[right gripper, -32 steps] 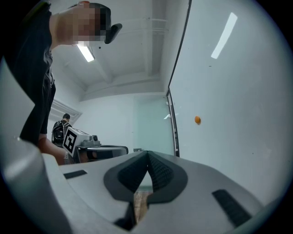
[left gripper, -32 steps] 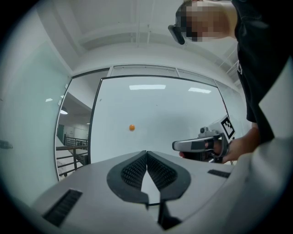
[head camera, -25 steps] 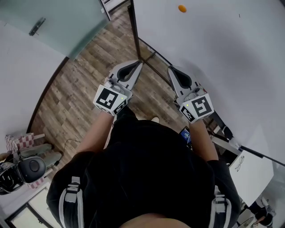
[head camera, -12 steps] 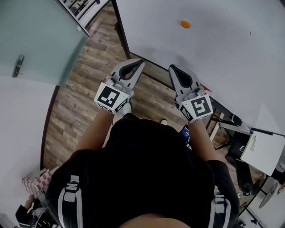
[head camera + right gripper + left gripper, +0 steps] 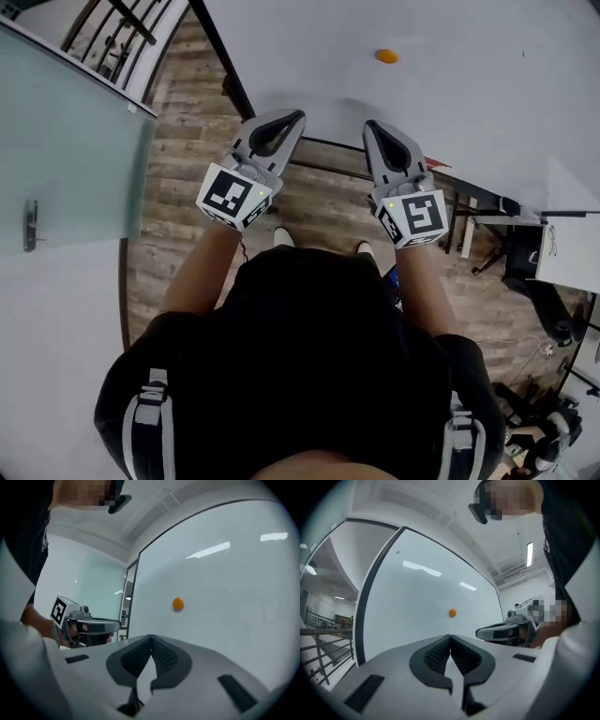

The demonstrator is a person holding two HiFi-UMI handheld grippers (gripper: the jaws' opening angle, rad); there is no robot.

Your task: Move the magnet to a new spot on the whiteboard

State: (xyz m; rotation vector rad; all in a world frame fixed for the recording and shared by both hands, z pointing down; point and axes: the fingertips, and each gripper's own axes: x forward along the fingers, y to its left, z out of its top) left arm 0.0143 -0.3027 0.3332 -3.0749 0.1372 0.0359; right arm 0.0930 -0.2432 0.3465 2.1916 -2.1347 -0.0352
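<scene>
A small round orange magnet [image 5: 386, 56] sticks to the white whiteboard [image 5: 469, 103]; it also shows as the magnet [image 5: 452, 613] and the magnet [image 5: 178, 603] in the two gripper views. My left gripper [image 5: 298, 117] and right gripper [image 5: 369, 125] are held side by side in front of the board's lower edge, both below the magnet and apart from it. Each has its jaws together with nothing between them: left gripper [image 5: 450, 635], right gripper [image 5: 150, 636].
The board's dark frame [image 5: 217, 52] runs down at the left, with a railing [image 5: 112, 23] and a frosted glass door [image 5: 66, 150] beyond it. The board's stand and black feet [image 5: 487, 202] sit on the wooden floor [image 5: 187, 197] at the right.
The view has swung: the whiteboard and magnet now lie straight ahead of both grippers, and the board's stand has come into sight at right. Both grippers stay shut, side by side.
</scene>
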